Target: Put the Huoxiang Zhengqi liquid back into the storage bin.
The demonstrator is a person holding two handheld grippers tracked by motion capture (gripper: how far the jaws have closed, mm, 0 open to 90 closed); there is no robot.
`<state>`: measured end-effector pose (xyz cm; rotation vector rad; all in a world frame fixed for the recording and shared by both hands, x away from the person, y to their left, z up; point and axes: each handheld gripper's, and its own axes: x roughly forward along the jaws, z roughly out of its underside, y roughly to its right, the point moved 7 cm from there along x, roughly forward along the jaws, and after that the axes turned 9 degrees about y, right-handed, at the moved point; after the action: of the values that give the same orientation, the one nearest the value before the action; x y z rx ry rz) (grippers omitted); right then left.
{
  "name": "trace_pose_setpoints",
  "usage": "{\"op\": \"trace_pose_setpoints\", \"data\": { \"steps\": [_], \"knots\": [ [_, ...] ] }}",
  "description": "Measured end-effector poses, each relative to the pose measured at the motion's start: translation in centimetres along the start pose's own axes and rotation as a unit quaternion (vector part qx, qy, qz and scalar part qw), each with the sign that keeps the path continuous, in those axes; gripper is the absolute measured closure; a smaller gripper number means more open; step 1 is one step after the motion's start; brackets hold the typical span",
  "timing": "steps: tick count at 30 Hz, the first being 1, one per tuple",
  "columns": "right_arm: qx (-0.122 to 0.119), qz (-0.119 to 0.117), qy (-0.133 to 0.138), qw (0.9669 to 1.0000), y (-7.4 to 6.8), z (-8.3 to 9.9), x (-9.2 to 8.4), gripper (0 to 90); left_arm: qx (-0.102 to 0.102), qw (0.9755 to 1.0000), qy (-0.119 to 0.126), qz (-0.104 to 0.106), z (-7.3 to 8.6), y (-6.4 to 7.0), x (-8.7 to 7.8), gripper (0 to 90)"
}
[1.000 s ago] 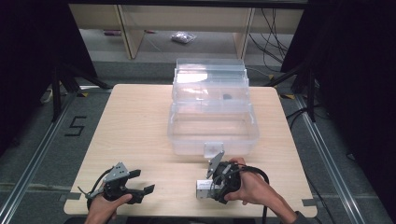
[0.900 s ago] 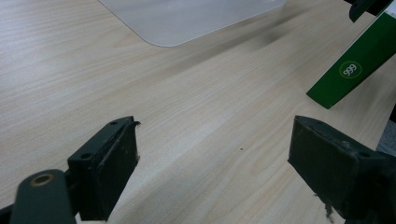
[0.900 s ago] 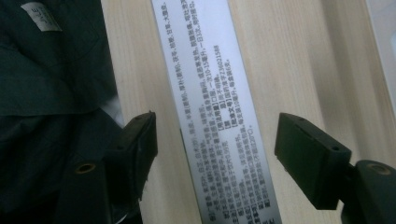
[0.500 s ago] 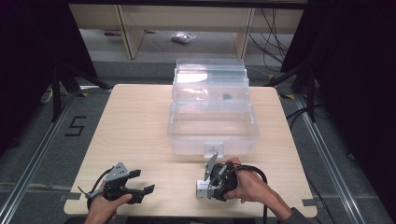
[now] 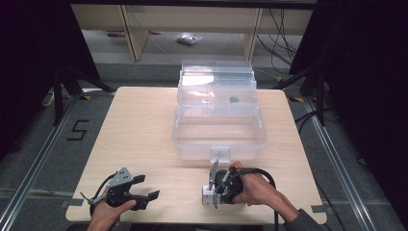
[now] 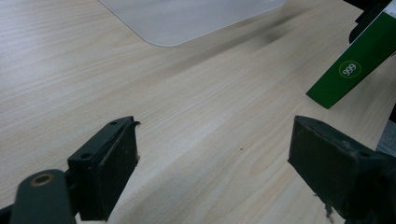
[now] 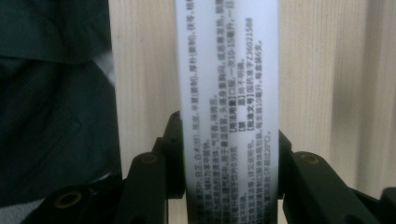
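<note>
Small white box (image 7: 227, 93), held fast on the worktop (image 5: 144, 134) in the just-closed jaws of the right gripper (image 5: 215, 190), grasp judged complete, lift into the clear bin (image 5: 219, 132) called for next; left gripper (image 5: 142, 187) kept wide open, empty

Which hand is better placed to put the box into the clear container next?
Right: the right gripper already clamps the white box, near the clear container. The left gripper is open.
</note>
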<state>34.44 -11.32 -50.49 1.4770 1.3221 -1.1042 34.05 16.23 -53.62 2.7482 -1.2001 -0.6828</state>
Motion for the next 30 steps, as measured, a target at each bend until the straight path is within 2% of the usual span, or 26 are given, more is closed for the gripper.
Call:
{"op": "trace_pose_setpoints", "data": {
  "steps": [1, 3, 4, 6, 7, 9, 10, 13, 14, 18, 19, 20, 21, 22, 23, 25, 26, 27, 28, 30],
  "knots": [
    [0.0, 0.0, 0.0, 1.0, 0.0, 0.0, 0.0, 63.8, 0.0, 1.0, 0.0, 0.0, 0.0, 0.0, 0.0, 14.9],
    [-0.028, -0.005, -0.009, 0.9996, 0.2, -0.3, 0.0, 64.7, -0.001, 1.0, 0.001, 0.001, 0.0, 0.0, 0.0, 14.9],
    [-0.015, -0.003, -0.019, 0.9997, 0.0, -0.3, -0.2, 64.8, -0.001, 1.0, 0.001, 0.001, 0.0, 0.0, 0.0, 14.9],
    [-0.042, -0.009, -0.01, 0.999, 0.3, -0.6, -0.3, 65.0, 0.0, 1.0, -0.001, 0.0, 0.0, 0.0, 0.0, 14.9],
    [-0.025, -0.005, -0.013, 0.9996, 0.1, -0.6, -0.7, 65.0, 0.0, 1.0, 0.0, -0.001, 0.0, 0.0, 0.0, 14.9],
    [-0.039, -0.003, -0.001, 0.9992, 0.5, -0.7, -1.1, 65.0, -0.001, 1.0, 0.0, 0.002, 0.0, 0.0, 0.0, 14.9],
    [-0.026, -0.002, -0.008, 0.9996, 0.3, -0.8, -1.4, 65.0, 0.001, 1.0, -0.003, 0.002, 0.1, 0.0, 0.0, 14.9],
    [-0.023, 0.0, -0.009, 0.9997, 0.4, -0.8, -1.9, 65.0, 0.002, 1.0, -0.003, 0.002, 0.0, 0.0, 0.0, 14.9],
    [-0.034, -0.003, -0.006, 0.9994, 0.5, -0.8, -2.3, 65.0, 0.007, 1.0, -0.006, -0.001, 0.1, -0.2, -0.1, 14.9],
    [-0.019, -0.001, 0.004, 0.9998, 0.7, -0.7, -3.3, 65.0, 0.004, 1.0, 0.0, 0.0, 0.0, -0.1, 0.0, 14.9],
    [-0.038, -0.003, 0.01, 0.9992, 1.1, -0.8, -3.6, 65.0, 0.006, 1.0, -0.007, 0.001, 0.1, -0.1, 0.0, 14.9],
    [-0.037, -0.003, 0.015, 0.9992, 1.3, -0.8, -3.7, 65.0, 0.005, 1.0, -0.006, 0.001, 0.1, -0.1, 0.0, 14.9],
    [-0.018, 0.0, 0.01, 0.9998, 1.2, -0.7, -4.1, 65.0, 0.005, 1.0, -0.006, 0.001, 0.1, -0.1, 0.0, 14.9],
    [-0.015, 0.005, 0.009, 0.9998, 1.3, -0.7, -4.4, 65.0, 0.005, 1.0, -0.006, 0.001, 0.1, -0.1, 0.0, 14.9],
    [-0.016, 0.005, 0.011, 0.9998, 1.5, -0.7, -4.7, 65.0, 0.002, 1.0, 0.003, 0.0, 0.1, -0.1, 0.1, 14.9],
    [-0.021, 0.006, 0.014, 0.9997, 1.9, -0.7, -5.1, 65.1, 0.002, 1.0, 0.002, 0.001, 0.1, -0.1, 0.1, 14.9],
    [-0.034, 0.006, 0.015, 0.9993, 2.2, -0.8, -5.3, 65.1, 0.002, 1.0, 0.002, 0.0, 0.1, -0.1, 0.1, 14.9],
    [-0.034, 0.006, 0.015, 0.9993, 2.2, -0.8, -5.3, 65.1, 0.002, 1.0, 0.002, 0.0, 0.1, -0.1, 0.1, 14.9],
    [-0.019, 0.01, 0.009, 0.9997, 2.2, -0.8, -5.8, 65.1, 0.002, 1.0, 0.002, 0.0, 0.0, -0.1, 0.1, 14.9],
    [-0.029, 0.012, 0.017, 0.9994, 2.5, -1.0, -6.2, 65.1, 0.005, 1.0, -0.005, 0.0, 0.1, -0.1, 0.0, 14.9]
  ]
}}
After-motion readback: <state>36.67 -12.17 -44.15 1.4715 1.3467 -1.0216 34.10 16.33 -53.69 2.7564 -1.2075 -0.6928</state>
